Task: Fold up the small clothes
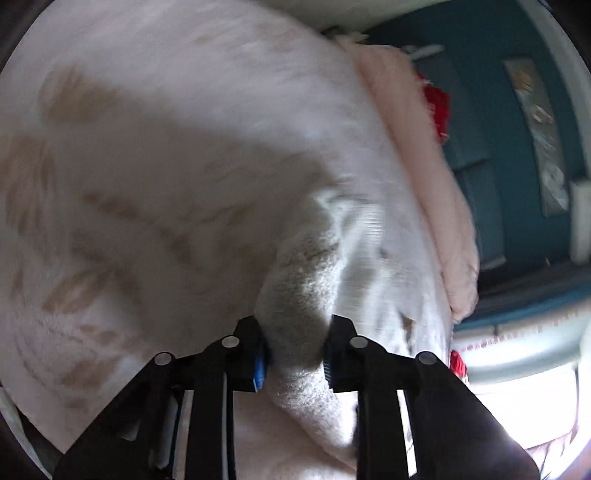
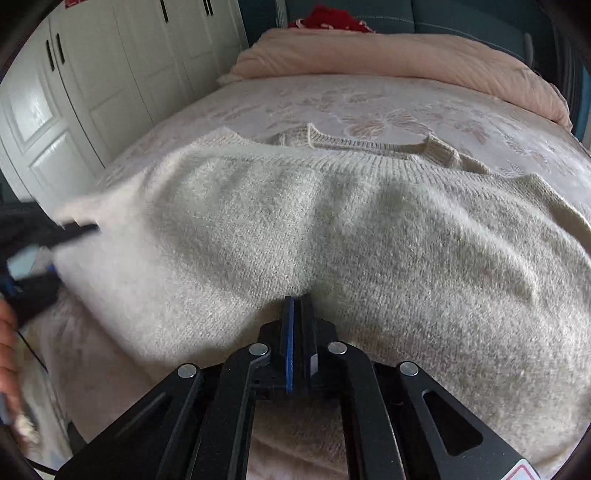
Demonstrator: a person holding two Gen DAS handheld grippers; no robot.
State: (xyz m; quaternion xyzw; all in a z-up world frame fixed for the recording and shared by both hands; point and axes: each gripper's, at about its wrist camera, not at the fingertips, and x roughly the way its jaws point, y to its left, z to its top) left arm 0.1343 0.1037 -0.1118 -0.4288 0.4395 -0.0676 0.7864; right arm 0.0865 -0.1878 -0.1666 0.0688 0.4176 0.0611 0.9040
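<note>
A cream knitted sweater (image 2: pixel 332 229) lies spread across the bed, its ribbed collar at the far side. My right gripper (image 2: pixel 297 304) is shut at the sweater's near edge, and the knit puckers toward its closed tips. At the left of the right wrist view, my left gripper (image 2: pixel 68 251) shows blurred at the sweater's left side, with a person's hand (image 2: pixel 7 343) behind it. In the left wrist view, a bunched fold of the sweater (image 1: pixel 306 280) fills the gap between the fingers of the left gripper (image 1: pixel 297 350), which is shut on it.
The bed has a pale floral sheet (image 2: pixel 369 107). A rolled pink duvet (image 2: pixel 388 55) lies along its far edge, with a red cloth (image 2: pixel 332 18) behind it. White wardrobe doors (image 2: pixel 92 74) stand on the left. A teal wall (image 1: pixel 498 110) lies beyond the bed.
</note>
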